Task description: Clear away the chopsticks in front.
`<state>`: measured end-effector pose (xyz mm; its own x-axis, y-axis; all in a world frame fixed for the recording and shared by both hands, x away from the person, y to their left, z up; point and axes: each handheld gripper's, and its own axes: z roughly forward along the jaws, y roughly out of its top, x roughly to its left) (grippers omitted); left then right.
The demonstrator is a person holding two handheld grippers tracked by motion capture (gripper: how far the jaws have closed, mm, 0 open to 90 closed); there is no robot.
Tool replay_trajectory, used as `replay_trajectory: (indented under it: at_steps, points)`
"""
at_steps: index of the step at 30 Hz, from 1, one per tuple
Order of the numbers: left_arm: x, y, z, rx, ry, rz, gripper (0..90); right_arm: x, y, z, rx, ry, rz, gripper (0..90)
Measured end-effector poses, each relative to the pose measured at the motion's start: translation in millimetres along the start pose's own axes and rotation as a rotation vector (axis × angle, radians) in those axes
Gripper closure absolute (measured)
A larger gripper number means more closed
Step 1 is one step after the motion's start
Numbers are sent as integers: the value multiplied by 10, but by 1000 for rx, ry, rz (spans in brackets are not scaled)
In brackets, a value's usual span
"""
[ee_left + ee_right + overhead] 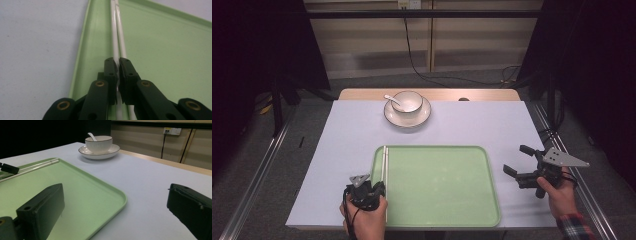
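Note:
Two white chopsticks [384, 162] lie side by side along the left edge of a light green tray [437, 220]. My left gripper [381, 188] is at their near end, and a hand holds it at the tray's front left corner. In the left gripper view its jaws [118, 62] are shut on the chopsticks [116, 37] just above the tray [162, 50]. My right gripper [515, 158] is off the tray's right side, over the table, with its jaws wide open. The right gripper view has nothing between them [115, 195], and the tray [82, 190] and chopsticks [37, 166] lie beyond.
A white bowl [408, 101] with a white spoon [392, 99] in it stands on a dark-rimmed plate [407, 117] at the back middle of the pale table [337, 150]. Metal rails run along both sides of the table.

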<state>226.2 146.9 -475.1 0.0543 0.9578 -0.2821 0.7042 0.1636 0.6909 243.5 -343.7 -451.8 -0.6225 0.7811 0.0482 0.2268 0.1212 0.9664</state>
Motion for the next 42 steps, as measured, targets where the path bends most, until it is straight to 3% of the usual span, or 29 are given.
replay_trajectory:
  at_steps: [13, 24, 33, 36, 38, 42]
  points:
    - [-21, 9, 23, -6, 10, 14, 839, 0, -1, 0, 1, 2, 0, 6]
    - [-15, 26, 42, -8, -16, 0, 801, 0, -1, -2, 1, 1, 0, 6]
    - [30, 136, 64, -22, -29, 11, 707, 2, 1, -1, -2, -2, 10, 6]
    - [39, 198, 74, -55, -43, 25, 646, -1, 1, -3, -5, -4, 7, 6]
    - [32, 243, 74, -54, -66, 11, 610, 4, 0, -2, -3, -6, 9, 6]
    - [4, 334, 83, -87, -87, 48, 546, -11, 0, -16, 4, 9, 1, 6]
